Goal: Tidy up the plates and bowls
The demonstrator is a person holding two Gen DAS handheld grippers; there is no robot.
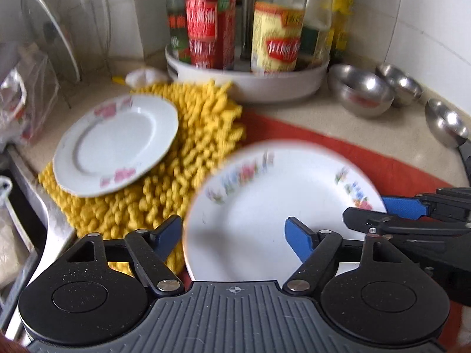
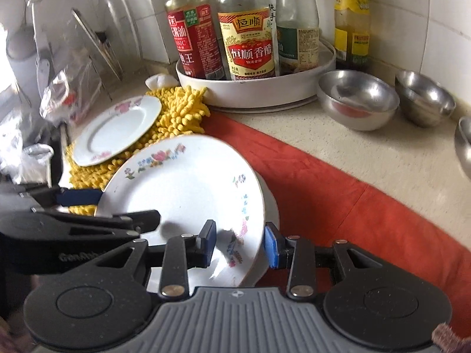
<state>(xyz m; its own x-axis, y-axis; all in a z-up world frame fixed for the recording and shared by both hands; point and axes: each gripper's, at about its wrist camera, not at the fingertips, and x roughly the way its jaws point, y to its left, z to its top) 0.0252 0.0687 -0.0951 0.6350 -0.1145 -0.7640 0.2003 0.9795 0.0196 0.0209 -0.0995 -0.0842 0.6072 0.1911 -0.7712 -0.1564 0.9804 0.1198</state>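
Observation:
A large flowered plate [image 1: 265,206] [image 2: 182,185] lies tilted on a second white plate [image 2: 272,209], over a red cloth [image 2: 338,200]. My right gripper [image 2: 238,244] is shut on the plate's right rim, one pad on the inner face and one outside the edge. My left gripper [image 1: 232,229] stands open astride the plate's left rim, with neither pad pressing. A smaller pink-flowered plate [image 1: 117,144] [image 2: 117,129] rests on a yellow shaggy mat [image 1: 191,153]. Three steel bowls [image 1: 362,91] [image 2: 357,100] stand at the back right.
A white tray [image 1: 247,85] of sauce bottles stands at the back by the tiled wall. Glass pot lids [image 1: 56,35] lean in a rack at the left, with plastic bags [image 1: 20,103] below. The sink edge [image 1: 29,176] runs along the left.

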